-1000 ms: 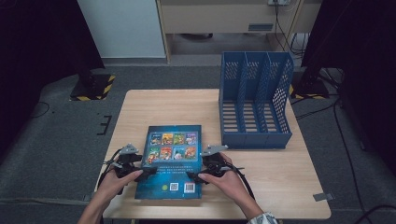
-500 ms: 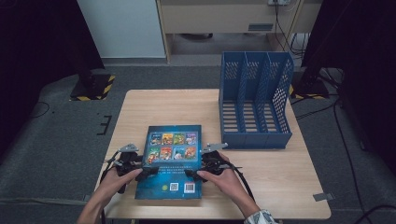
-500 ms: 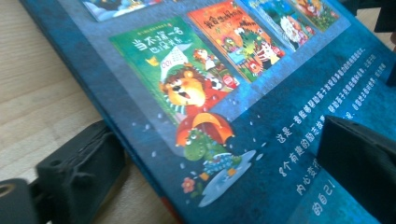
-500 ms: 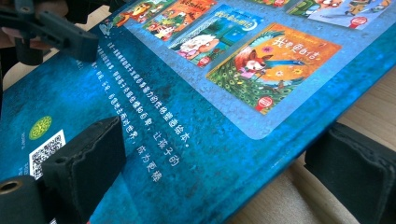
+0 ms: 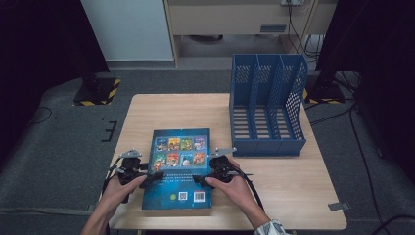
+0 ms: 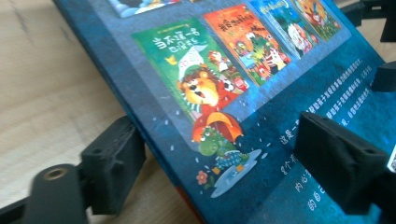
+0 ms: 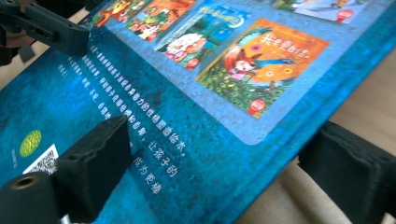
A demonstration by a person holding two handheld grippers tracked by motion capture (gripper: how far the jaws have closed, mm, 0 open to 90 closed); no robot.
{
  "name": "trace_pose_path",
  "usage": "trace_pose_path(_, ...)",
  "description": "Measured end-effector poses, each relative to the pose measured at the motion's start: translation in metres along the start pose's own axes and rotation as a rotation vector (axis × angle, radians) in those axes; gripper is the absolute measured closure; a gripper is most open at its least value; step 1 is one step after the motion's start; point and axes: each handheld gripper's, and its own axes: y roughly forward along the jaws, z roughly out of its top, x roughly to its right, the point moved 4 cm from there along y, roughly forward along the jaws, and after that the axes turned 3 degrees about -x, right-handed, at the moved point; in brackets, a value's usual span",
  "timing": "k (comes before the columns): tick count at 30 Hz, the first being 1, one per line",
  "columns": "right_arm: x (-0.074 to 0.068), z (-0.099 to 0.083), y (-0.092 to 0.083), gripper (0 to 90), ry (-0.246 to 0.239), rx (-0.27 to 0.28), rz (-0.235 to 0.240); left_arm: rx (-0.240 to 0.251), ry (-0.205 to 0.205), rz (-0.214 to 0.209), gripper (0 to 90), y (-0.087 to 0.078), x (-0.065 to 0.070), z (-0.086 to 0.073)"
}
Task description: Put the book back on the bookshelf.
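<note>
Jaws of my left gripper [image 5: 152,177] straddle the left edge of the blue book [image 5: 179,169]: one above the cover, one below at the table side. They have just been closing with the book's edge between them; whether the pads press yet I cannot tell. My right gripper [image 5: 197,178] straddles the opposite edge in the same way, its jaws also just closing, contact likewise unclear.

The left gripper view shows the lower jaw beside the bare wood of the table [image 6: 42,93], and the cover's lion and crocodile picture close up. The right gripper view shows a QR code [image 7: 41,162], a green round seal, and my other gripper's jaw resting far off on the cover. The high view alone shows the whole layout: the book lies flat on the near part of the table, back cover up, its near edge close to the table's front edge.

The blue file rack [image 5: 266,110], three slots, stands at the far right, just beyond the book's far corner. Open wood lies left and ahead of the book.

Chinese lettering runs across the cover; too small for me to read.
</note>
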Motion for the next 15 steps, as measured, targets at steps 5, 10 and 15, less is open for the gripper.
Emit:
trace_pose_path(5,0.002,0.006,-0.005,18.8,-0.014,0.021,-0.008,0.012,-0.005,0.017,22.8,-0.005,0.002,0.003)
trace_pose_path(10,0.003,0.013,-0.009,21.1,-0.016,0.023,-0.016,0.024,0.007,0.036,27.6,-0.014,0.004,0.010)
trace_pose_path(15,0.003,0.022,-0.015,26.6,-0.016,0.027,-0.030,0.018,0.031,0.053,30.0,-0.018,0.006,0.018)
